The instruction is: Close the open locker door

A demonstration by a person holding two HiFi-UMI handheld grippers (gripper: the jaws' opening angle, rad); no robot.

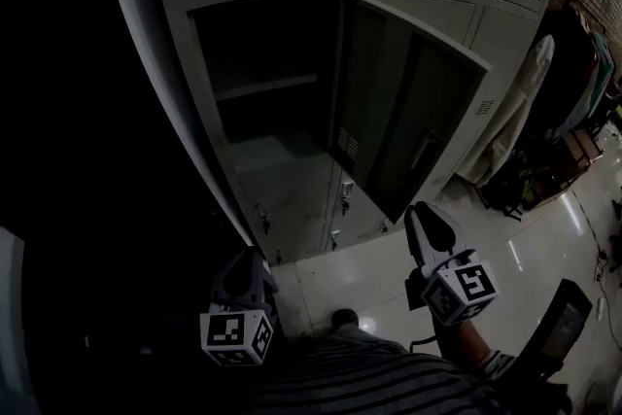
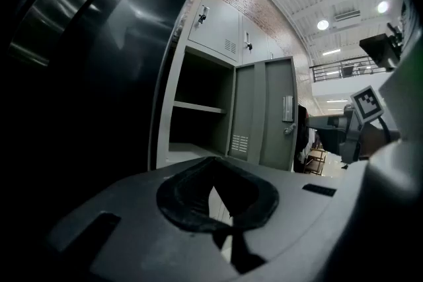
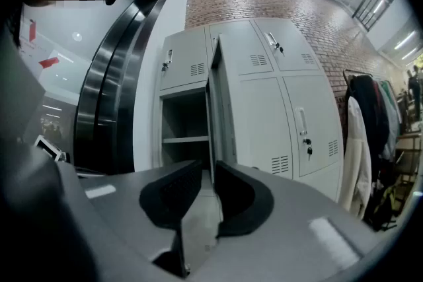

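A bank of grey metal lockers stands ahead of me. One tall locker door (image 1: 408,102) is swung wide open towards me, hinged on its left edge beside the dark open compartment (image 1: 272,83), which has a shelf inside. The left gripper view shows the door (image 2: 268,112) from its inner side; the right gripper view shows it (image 3: 215,102) almost edge-on. My left gripper (image 1: 243,292) (image 2: 215,165) hangs low at the lockers' foot, shut and holding nothing. My right gripper (image 1: 432,238) (image 3: 208,168) is below the door's free edge, apart from it, jaws slightly open and empty.
A dark curved wall (image 2: 86,43) rises at the left of the lockers. Coats (image 1: 515,112) hang on a rack to the right, with clutter behind. A black chair-like object (image 1: 564,326) stands at the lower right on the glossy tiled floor (image 1: 525,248).
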